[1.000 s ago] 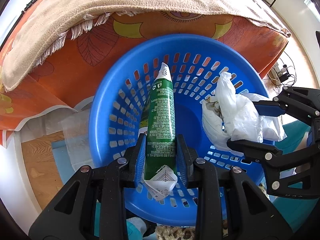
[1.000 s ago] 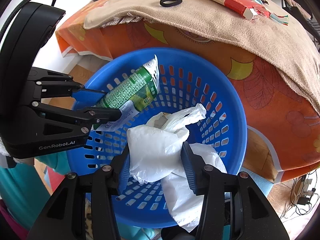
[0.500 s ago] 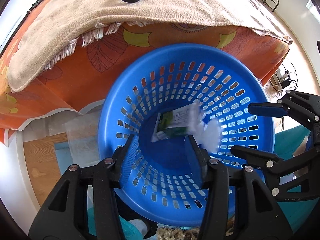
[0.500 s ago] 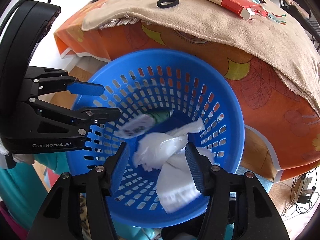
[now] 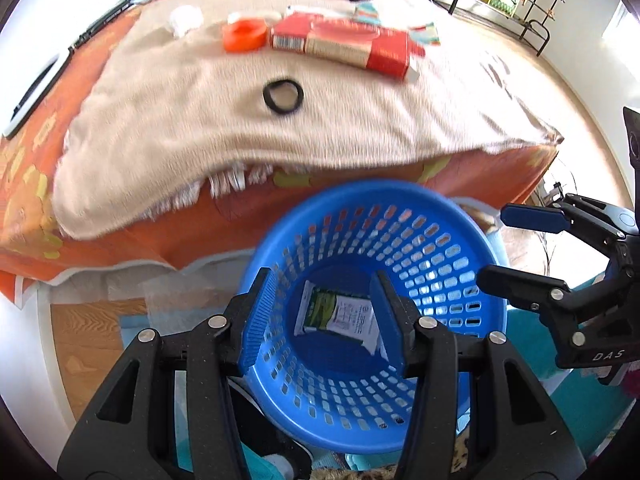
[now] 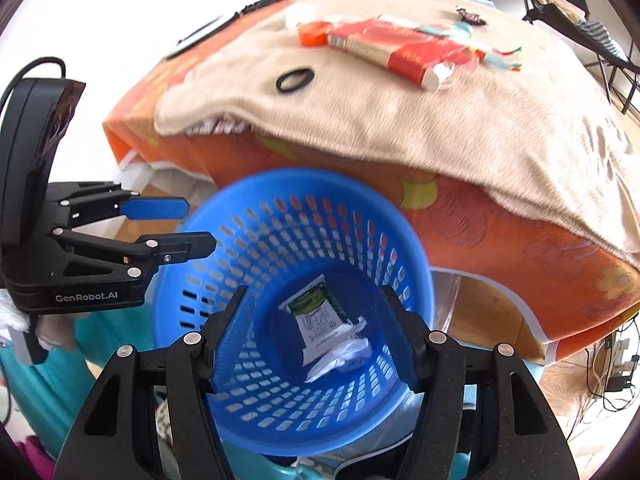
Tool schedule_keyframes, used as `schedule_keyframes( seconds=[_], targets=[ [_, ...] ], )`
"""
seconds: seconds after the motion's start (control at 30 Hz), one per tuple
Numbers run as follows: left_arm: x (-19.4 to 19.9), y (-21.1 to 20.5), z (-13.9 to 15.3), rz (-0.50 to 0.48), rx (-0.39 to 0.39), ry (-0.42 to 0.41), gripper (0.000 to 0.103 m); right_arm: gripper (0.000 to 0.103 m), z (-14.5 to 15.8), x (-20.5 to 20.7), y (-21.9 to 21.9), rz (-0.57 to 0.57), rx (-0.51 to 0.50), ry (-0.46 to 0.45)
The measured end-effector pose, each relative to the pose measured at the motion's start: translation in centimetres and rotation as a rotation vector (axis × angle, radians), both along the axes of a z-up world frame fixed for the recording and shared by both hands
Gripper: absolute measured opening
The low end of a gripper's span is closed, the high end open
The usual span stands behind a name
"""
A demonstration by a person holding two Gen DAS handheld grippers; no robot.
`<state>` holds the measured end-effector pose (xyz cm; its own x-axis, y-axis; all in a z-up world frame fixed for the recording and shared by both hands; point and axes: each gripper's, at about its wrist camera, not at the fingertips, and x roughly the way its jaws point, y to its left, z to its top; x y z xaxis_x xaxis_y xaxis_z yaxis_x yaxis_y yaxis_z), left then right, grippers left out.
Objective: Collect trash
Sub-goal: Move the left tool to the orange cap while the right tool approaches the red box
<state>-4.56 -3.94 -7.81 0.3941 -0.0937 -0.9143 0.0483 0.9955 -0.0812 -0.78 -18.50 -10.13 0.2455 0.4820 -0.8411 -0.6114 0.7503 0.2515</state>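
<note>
A blue perforated basket [image 5: 420,240] [image 6: 256,232] stands on the floor against the bed. In its bottom lie a flattened green and white carton [image 5: 340,314] [image 6: 314,314] and a crumpled white plastic bag [image 6: 348,354]. My left gripper [image 5: 326,320] is open and empty above the basket's near rim; it also shows at the left of the right wrist view [image 6: 176,226]. My right gripper [image 6: 316,334] is open and empty above the basket; it shows at the right of the left wrist view [image 5: 516,246].
The bed has an orange patterned sheet [image 6: 500,232] and a beige blanket [image 5: 180,120]. On the blanket lie a red and beige box [image 5: 348,44], an orange lid [image 5: 245,35], a black hair tie [image 5: 283,96], a white wad [image 5: 185,20] and colourful wrappers [image 5: 424,34].
Both grippers opened and dropped the carton and the plastic bag into the basket. Both have since risen and pulled back, so more of the bed top shows.
</note>
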Motion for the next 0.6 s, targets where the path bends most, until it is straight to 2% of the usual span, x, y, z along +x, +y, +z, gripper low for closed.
schedule_keyframes(
  seconds=[0.07,0.23,0.33,0.47,0.6],
  targets=[
    [0.9,0.4,0.9,0.005,0.005,-0.027,0.060,0.069,1.1,0.8,-0.5,-0.013,0.026,-0.011],
    [3.8,1.8,3.1,0.026,0.019,-0.079,0.060,0.072,3.5,2.9,-1.0,-0.023,0.063,-0.056],
    [5.8,2.8,3.9,0.036,0.032,-0.100,0.060,0.079,4.8,4.4,-0.8,-0.007,0.064,-0.111],
    [8.6,4.0,4.2,0.056,0.039,-0.118,0.060,0.080,6.4,7.2,-0.5,0.006,0.043,-0.183],
    [11.1,4.9,4.6,0.069,0.030,-0.131,0.060,0.080,6.9,10.5,-0.3,0.005,0.050,-0.184]
  ],
)
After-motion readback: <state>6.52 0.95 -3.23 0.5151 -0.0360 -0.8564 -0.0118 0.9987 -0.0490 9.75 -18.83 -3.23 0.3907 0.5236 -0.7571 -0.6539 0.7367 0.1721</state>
